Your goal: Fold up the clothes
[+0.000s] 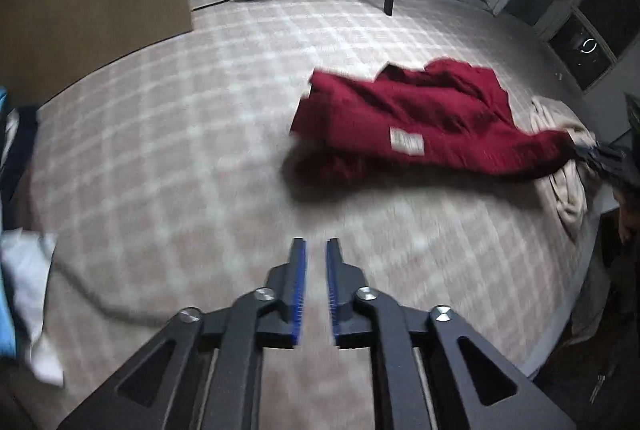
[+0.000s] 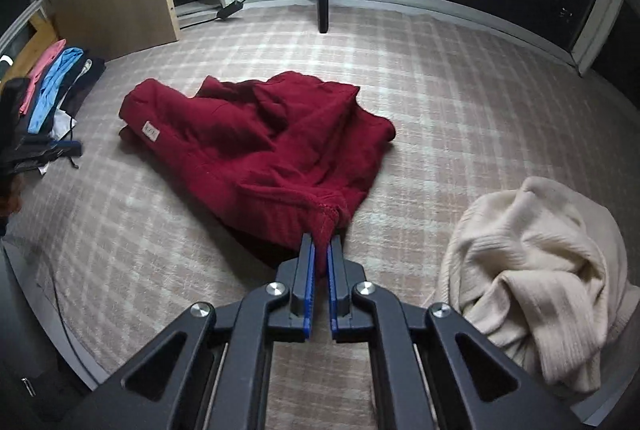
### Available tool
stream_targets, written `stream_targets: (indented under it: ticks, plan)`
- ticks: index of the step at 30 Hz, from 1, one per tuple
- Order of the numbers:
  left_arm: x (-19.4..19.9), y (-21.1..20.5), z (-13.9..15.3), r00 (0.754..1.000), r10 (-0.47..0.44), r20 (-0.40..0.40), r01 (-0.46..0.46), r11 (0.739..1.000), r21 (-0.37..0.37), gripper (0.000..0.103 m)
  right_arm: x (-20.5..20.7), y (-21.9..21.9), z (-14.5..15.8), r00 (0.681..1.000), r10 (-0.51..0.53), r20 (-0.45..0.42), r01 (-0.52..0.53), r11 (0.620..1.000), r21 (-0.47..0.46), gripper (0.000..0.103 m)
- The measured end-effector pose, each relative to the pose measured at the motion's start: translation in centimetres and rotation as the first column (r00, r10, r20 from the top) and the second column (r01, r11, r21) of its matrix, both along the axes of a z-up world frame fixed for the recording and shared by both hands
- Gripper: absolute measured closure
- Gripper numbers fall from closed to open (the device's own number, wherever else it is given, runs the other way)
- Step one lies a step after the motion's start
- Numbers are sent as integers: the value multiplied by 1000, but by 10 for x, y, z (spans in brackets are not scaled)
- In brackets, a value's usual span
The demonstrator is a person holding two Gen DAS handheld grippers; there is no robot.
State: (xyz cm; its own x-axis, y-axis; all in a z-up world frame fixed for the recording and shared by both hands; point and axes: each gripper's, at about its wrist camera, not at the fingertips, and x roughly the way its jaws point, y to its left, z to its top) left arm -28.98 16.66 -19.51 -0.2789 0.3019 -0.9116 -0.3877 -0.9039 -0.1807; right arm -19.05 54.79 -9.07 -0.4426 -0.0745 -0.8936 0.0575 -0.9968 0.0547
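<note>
Red sweater (image 2: pixel 260 141) lies crumpled mid-frame in your right wrist view, on the plaid cover (image 2: pixel 440 101), small pale label at its left edge. Your right gripper (image 2: pixel 321 250) has its blue pads clamped on a bunched red corner at the garment's near end. Cream knit (image 2: pixel 532 278) is heaped lower right, apart from the red one. Folded stack w/ pink & blue pieces (image 2: pixel 52 85) sits far left. In left wrist view, your left gripper (image 1: pixel 316 254) hovers empty over the cover, fingers slightly apart, nothing between; frame's blurred.
</note>
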Motion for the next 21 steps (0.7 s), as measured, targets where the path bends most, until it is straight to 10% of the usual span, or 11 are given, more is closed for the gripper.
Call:
stream_targets:
  ticks: [5,9,13,21]
  plan:
    - [-47,23,-5,998,-55,-8,55,998,-22,63,-10,2,2,1000,15,-6,-15,1000,13,97]
    - [-70,38,-21,994,-101,38,101,995,-1,63,-17,8,-3,1000,18,-2,-18,1000,8,97]
    - [-75,40,-35,990,-106,96,105,994,21,96,-23,15,-10,1000,10,6,-10,1000,1,97]
    - [10,15,38,995,-97,27,94,991,90,98,5,4,17,997,66,-39,-68,997,-35,97]
